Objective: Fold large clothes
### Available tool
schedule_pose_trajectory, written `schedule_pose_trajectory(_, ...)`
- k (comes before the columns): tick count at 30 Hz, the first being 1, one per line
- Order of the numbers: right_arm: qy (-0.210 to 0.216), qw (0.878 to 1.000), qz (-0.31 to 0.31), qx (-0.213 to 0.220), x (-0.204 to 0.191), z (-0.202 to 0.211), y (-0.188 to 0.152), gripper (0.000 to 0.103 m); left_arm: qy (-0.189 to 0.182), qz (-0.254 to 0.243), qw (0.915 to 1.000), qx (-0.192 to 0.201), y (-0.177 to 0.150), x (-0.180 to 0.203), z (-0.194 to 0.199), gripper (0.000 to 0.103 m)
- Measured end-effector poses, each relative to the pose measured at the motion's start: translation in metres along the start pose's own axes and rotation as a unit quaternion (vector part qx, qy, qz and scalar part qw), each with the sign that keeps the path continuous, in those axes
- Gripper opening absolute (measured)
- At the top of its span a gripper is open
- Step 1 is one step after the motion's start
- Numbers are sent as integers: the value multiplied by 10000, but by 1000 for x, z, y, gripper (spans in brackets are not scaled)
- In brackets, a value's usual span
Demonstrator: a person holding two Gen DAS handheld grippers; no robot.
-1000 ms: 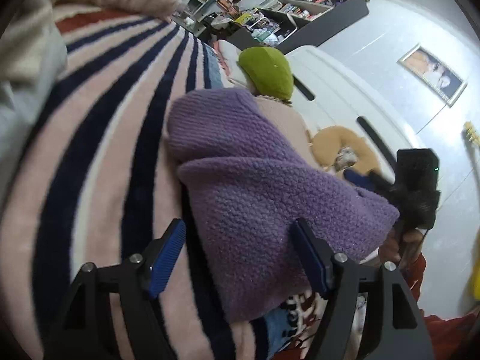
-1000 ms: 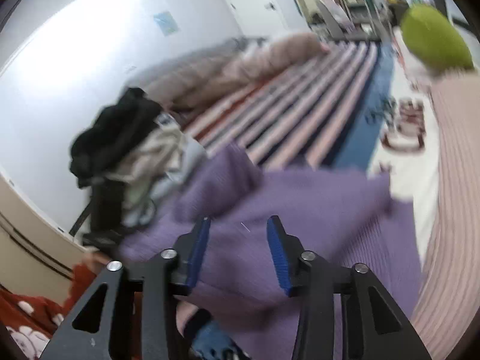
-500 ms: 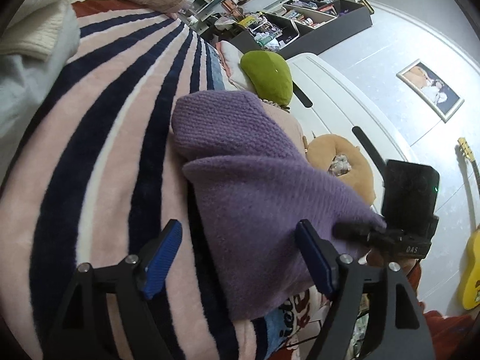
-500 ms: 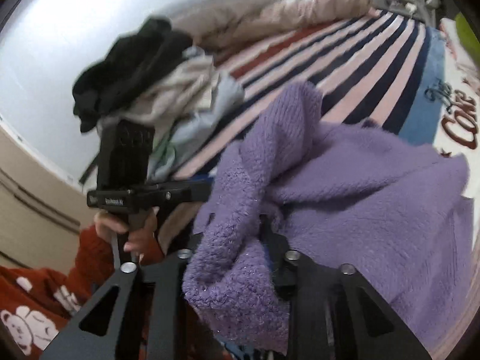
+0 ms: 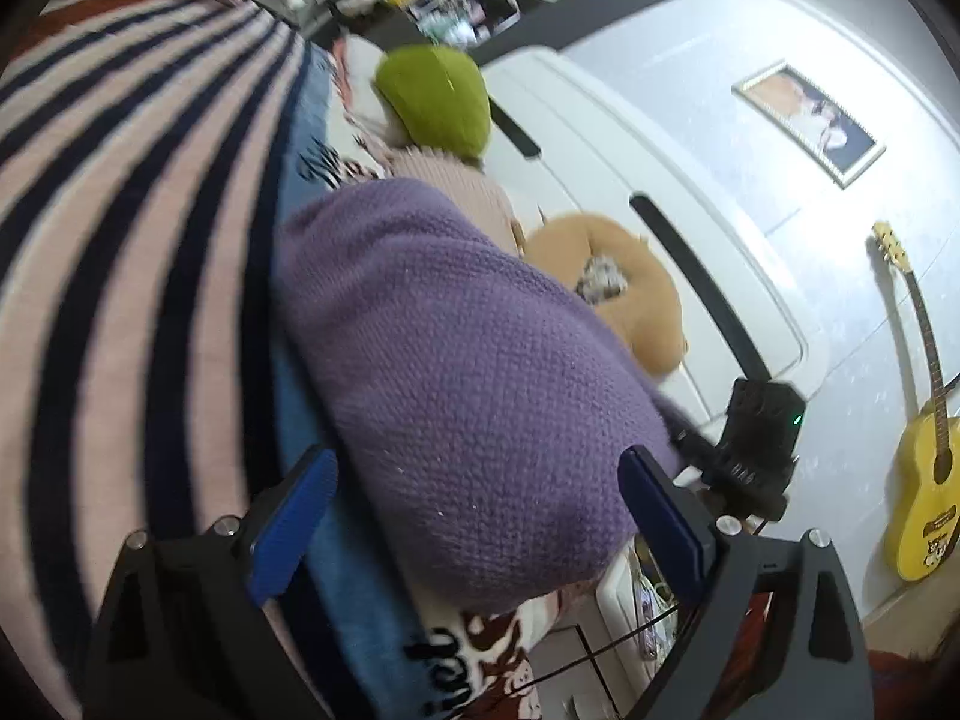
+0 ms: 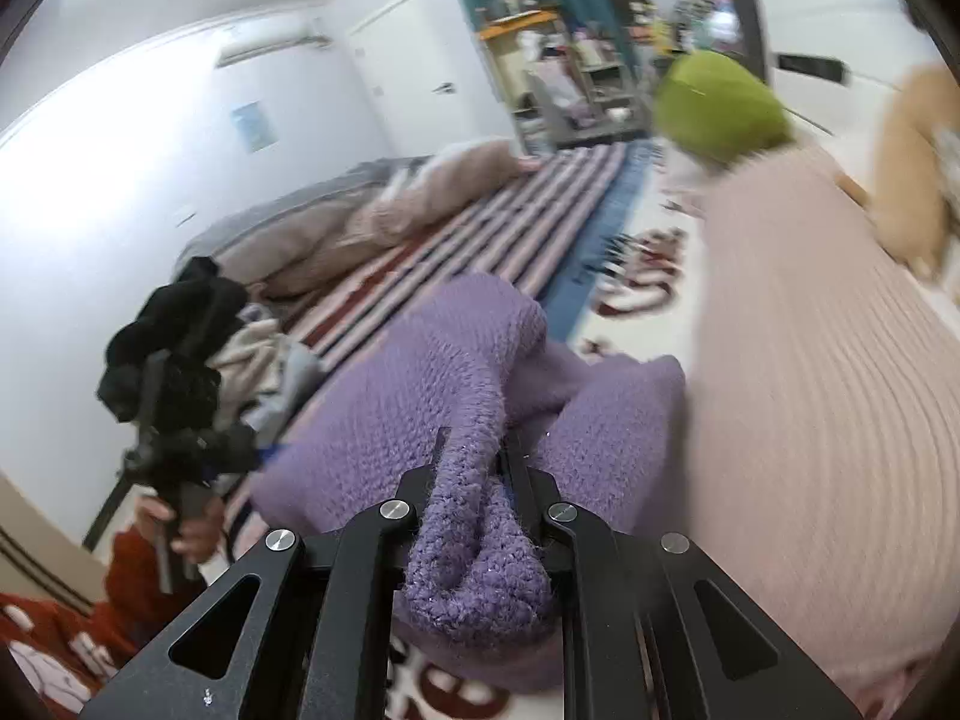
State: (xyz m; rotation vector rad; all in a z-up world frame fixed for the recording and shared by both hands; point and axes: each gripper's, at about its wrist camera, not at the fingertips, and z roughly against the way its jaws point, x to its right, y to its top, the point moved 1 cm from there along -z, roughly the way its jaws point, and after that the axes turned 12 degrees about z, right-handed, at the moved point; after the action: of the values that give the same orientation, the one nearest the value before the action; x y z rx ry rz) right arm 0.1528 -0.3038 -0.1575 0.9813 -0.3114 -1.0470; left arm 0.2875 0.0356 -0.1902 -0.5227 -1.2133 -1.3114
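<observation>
A purple knitted sweater (image 5: pixel 468 372) lies bunched on the bed, part of it on the striped blanket (image 5: pixel 132 228). My left gripper (image 5: pixel 474 510) is open, its blue pads on either side of the sweater's near end, not closed on it. My right gripper (image 6: pixel 474 480) is shut on a fold of the purple sweater (image 6: pixel 420 396), which bulges out between the fingers. The right gripper also shows in the left wrist view (image 5: pixel 756 450) at the sweater's far right edge. The left gripper shows in the right wrist view (image 6: pixel 174 420).
A folded pink ribbed garment (image 6: pixel 828 396) lies right of the sweater. A green cushion (image 5: pixel 438 102) and a tan pillow (image 5: pixel 624 300) lie beyond. A pile of clothes (image 6: pixel 240 354) sits at the left. A yellow guitar (image 5: pixel 924 480) leans on the wall.
My right gripper has closed on a fold of the purple sweater and pulled it up and over. My left gripper has stayed open and shifted toward the sweater's near end.
</observation>
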Motion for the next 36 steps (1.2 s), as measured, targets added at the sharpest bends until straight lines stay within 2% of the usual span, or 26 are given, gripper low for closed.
schedule_pose_trajectory(4, 11, 9986, -512, -102, 31, 6, -42, 8, 54, 140, 9992, -358, -2, 12, -35, 93)
schedule_pose_trajectory(7, 73, 9971, -735, -190, 39, 1, -73, 8, 274, 106, 9979, -576, -5, 18, -57, 94)
schedule_pose_trajectory(10, 208, 9955, -897, -209, 35, -9, -92, 8, 465, 95, 9967, -662, -10, 21, -70, 102)
schedule_pose_trajectory(16, 166, 9972, -656, -305, 17, -29, -93, 8, 1099, 112, 9913, -713, -14, 24, -72, 102)
schedule_pose_trajectory(21, 297, 9982, -462, -260, 0, -34, -82, 8, 1493, -136, 9863, -683, -15, 16, -67, 103)
schedule_pose_trajectory(23, 396, 9980, -417, -248, -9, -40, -78, 8, 1506, -42, 9866, -629, -13, 2, -58, 103)
schedule_pose_trajectory(28, 658, 9973, -243, -218, -33, -59, -66, 8, 1435, 539, 9869, -499, -12, -44, -29, 103)
schedule_pose_trajectory(32, 336, 9989, -170, -287, -31, -58, -64, 15, 979, 756, 9896, -737, -20, -57, -44, 103)
schedule_pose_trajectory(33, 171, 9992, -253, -273, -25, -51, -67, 23, 943, 730, 9898, -783, -22, -56, -49, 103)
schedule_pose_trajectory(36, -154, 9978, -609, -197, -6, -27, -84, 30, 807, 644, 9905, -909, -26, -50, -63, 103)
